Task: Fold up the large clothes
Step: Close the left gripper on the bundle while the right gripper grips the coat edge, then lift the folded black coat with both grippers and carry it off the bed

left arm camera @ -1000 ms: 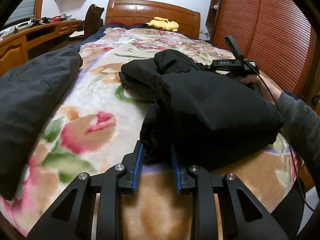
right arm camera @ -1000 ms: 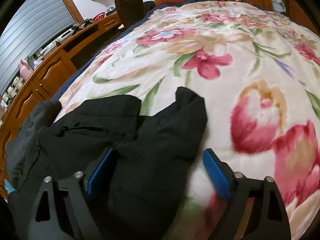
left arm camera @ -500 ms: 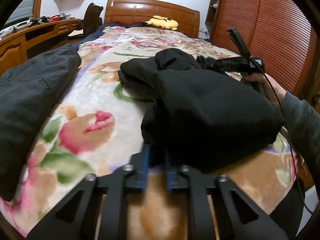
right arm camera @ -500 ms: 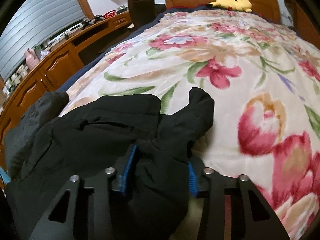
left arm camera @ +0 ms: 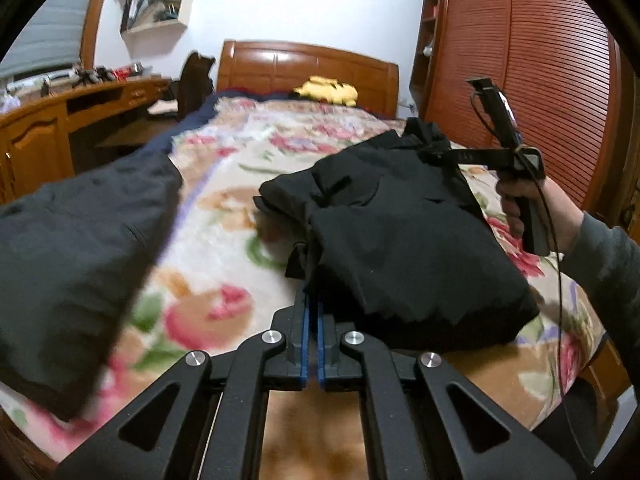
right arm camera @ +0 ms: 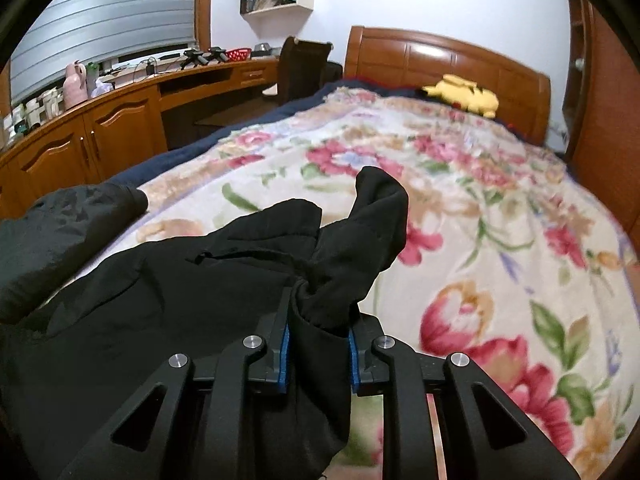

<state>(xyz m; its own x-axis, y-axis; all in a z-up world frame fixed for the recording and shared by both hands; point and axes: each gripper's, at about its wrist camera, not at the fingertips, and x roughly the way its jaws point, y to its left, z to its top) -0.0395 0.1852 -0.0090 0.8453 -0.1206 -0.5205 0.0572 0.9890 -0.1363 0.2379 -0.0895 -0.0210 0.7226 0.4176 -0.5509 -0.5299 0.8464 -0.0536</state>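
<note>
A black jacket (left arm camera: 404, 232), folded into a thick bundle, is lifted off the floral blanket (left arm camera: 224, 216) on the bed. My left gripper (left arm camera: 311, 308) is shut on the jacket's near left edge; the blue pads nearly touch. My right gripper (right arm camera: 318, 332) is shut on a thick bunch of the jacket (right arm camera: 200, 280) at its far right end, with a loose flap sticking up past the fingers. The right gripper and the hand that holds it also show in the left wrist view (left arm camera: 516, 184).
A second dark grey garment (left arm camera: 72, 248) lies on the bed's left edge, also in the right wrist view (right arm camera: 72, 216). A yellow plush toy (right arm camera: 464, 94) lies by the wooden headboard (right arm camera: 440, 60). A wooden desk (right arm camera: 120, 116) and chair (right arm camera: 304, 68) stand left; slatted wardrobe doors (left arm camera: 552, 80) stand right.
Both grippers closed on the black jacket, the right from wide open, and both lifted it up off the blanket. Both cameras now look higher into the room.
</note>
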